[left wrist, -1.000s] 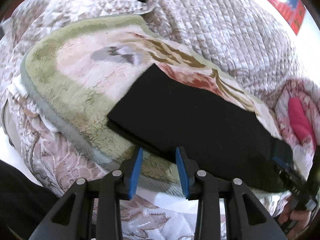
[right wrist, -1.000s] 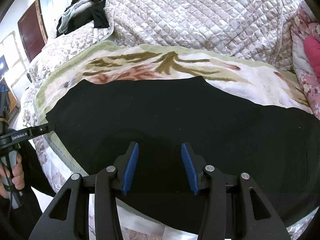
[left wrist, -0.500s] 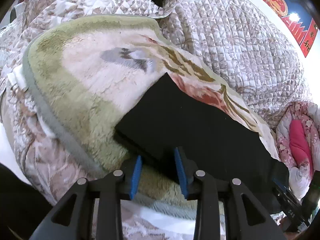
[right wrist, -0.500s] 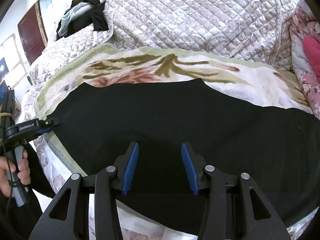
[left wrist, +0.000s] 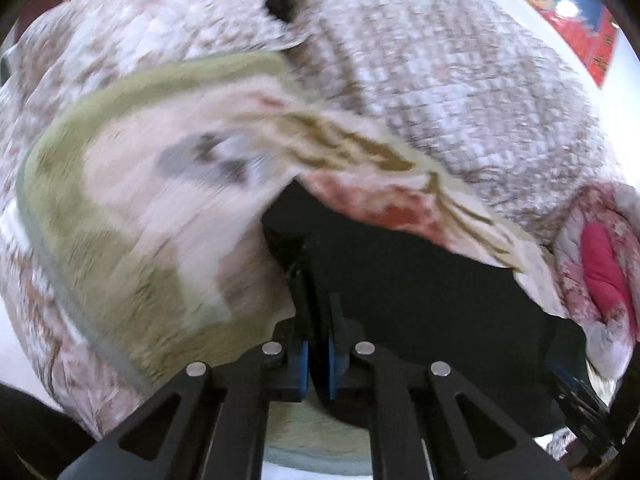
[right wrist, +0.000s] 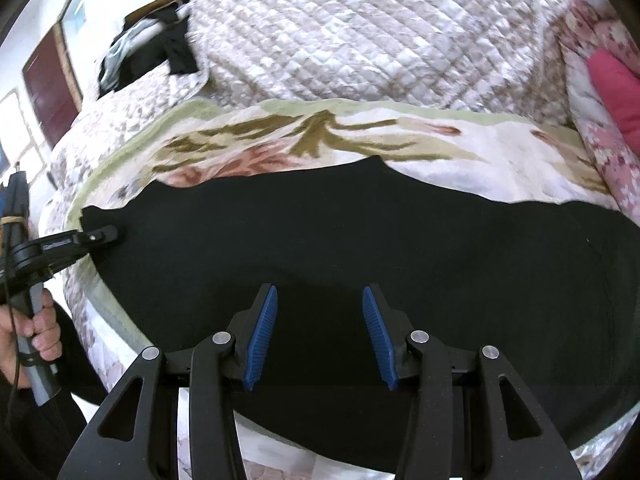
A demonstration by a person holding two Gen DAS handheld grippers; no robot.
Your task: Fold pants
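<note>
Black pants [right wrist: 360, 248] — quilted bedspread [right wrist: 360, 40] behind

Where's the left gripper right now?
In the right wrist view, the left gripper is at the far left, shut on the end of the black pants near the blanket's green edge.

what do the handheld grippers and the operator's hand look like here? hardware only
Both grippers, left gripper and right gripper, are black linkage frames with silver pivot pins and ribbed blue finger pads. From the right wrist view, the left unit has small white lettering, a grey handle, a thin black cable, and a bare left hand with a dark sleeve.
</note>
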